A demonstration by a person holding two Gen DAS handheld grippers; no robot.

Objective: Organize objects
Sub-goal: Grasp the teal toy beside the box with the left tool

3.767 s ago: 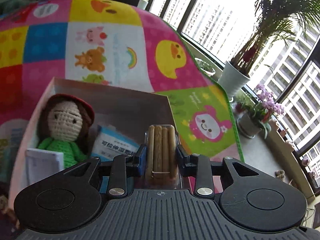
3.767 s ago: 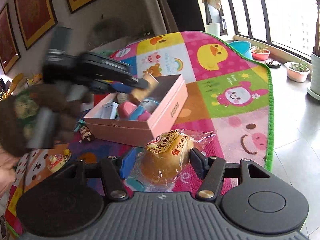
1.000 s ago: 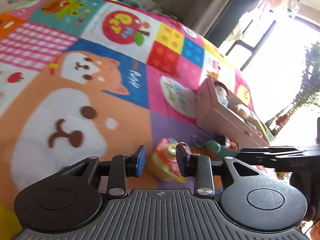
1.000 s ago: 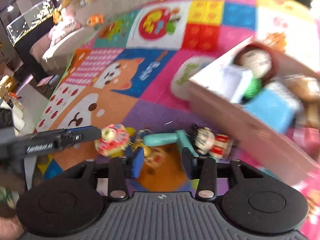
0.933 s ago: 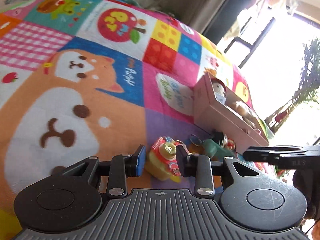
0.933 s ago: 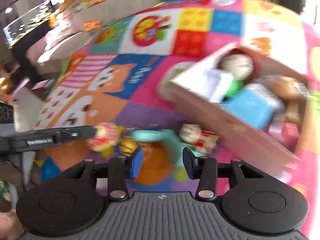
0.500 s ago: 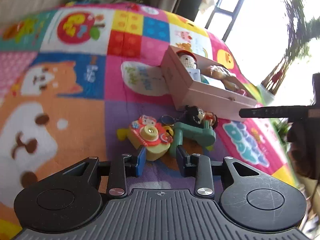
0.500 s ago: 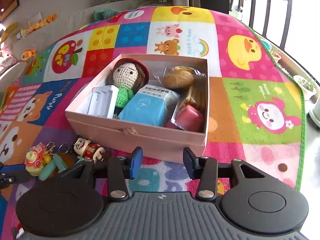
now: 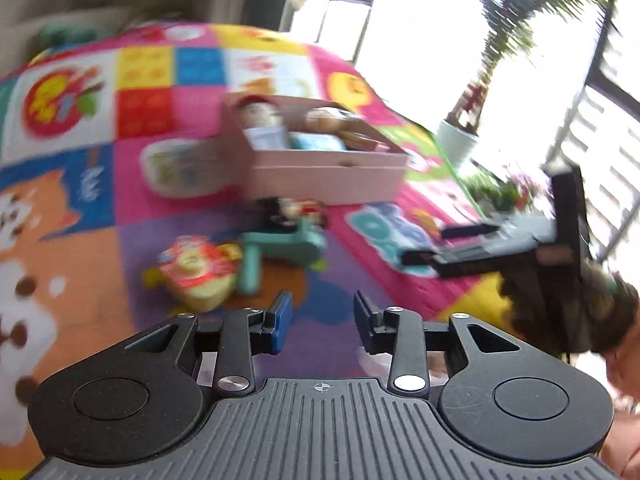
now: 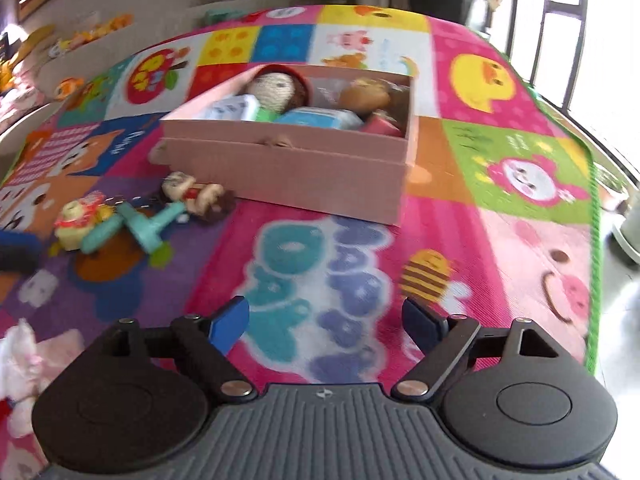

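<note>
A pink box [image 10: 288,168] stands on the play mat, holding a crochet doll [image 10: 280,90], a wrapped bun [image 10: 364,96] and a blue packet [image 10: 320,118]. Left of its front wall lie a yellow-red toy camera [image 10: 78,220], a teal tool [image 10: 136,226] and a small figure [image 10: 196,194]. My right gripper [image 10: 325,320] hovers low over the mat short of the box, its jaws opening wide with nothing between them. My left gripper [image 9: 322,320] is just behind the toy camera [image 9: 196,272] and teal tool [image 9: 280,246], its jaws opening slightly and empty. The pink box [image 9: 320,168] lies beyond.
A white-pink plush [image 10: 24,360] lies at the near left of the mat. The mat's green edge [image 10: 592,240] runs along the right, with bare floor, plant pots [image 9: 456,140] and windows past it. In the left wrist view the right gripper [image 9: 436,246] reaches in from the right.
The left gripper drew back from the toy camera and rolled level. The right gripper's jaws spread wide as it sank toward the mat. Bun and biscuit pack, held earlier, now lie in the box.
</note>
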